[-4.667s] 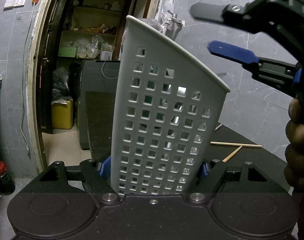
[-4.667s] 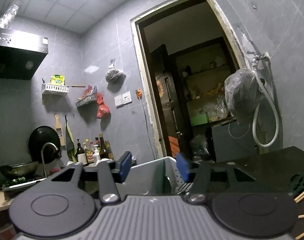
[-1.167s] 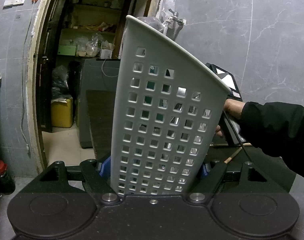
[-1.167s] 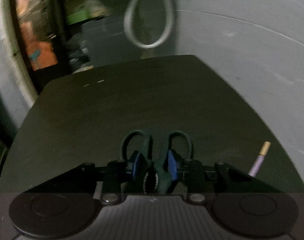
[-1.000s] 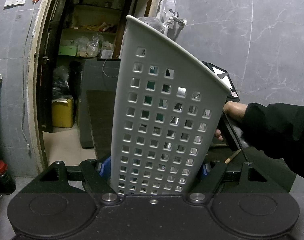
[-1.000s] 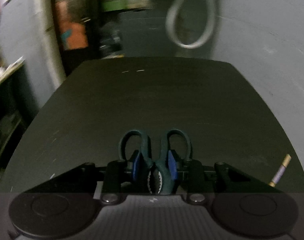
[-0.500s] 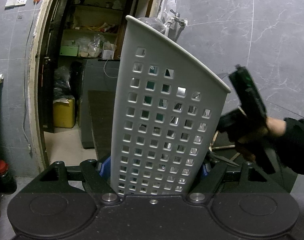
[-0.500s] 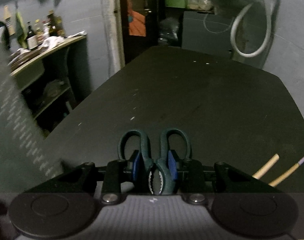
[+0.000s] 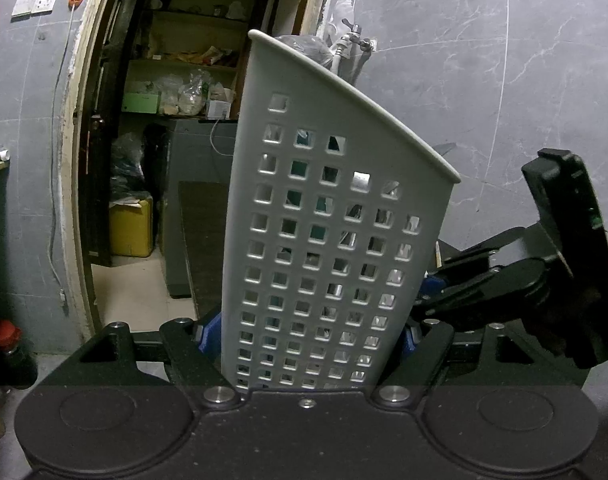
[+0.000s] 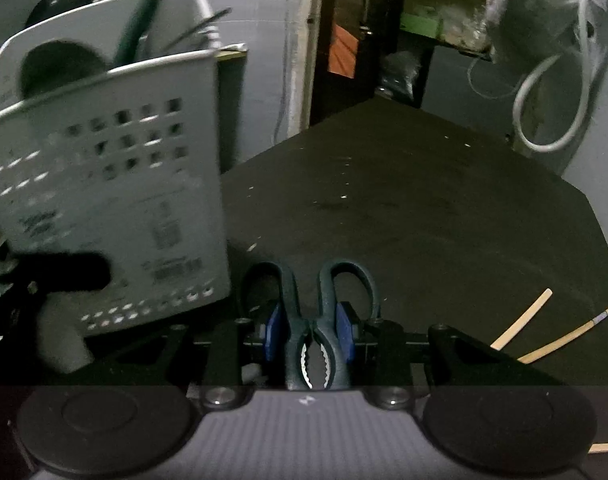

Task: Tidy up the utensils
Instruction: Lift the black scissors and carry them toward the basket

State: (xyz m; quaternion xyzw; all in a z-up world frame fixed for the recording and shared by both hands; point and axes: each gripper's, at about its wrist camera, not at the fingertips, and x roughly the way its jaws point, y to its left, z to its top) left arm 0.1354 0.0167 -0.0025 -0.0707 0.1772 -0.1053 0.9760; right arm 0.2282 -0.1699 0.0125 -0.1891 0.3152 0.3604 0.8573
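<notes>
Beside the white perforated holder, your right gripper has its jaws closed on the dark-handled scissors, just above the dark worktop. Your left gripper clamps the holder's base, holding it upright. You seem mid-carry; next, lift the scissors over the rim and lower them in. Chopsticks lie on the worktop at your right.
</notes>
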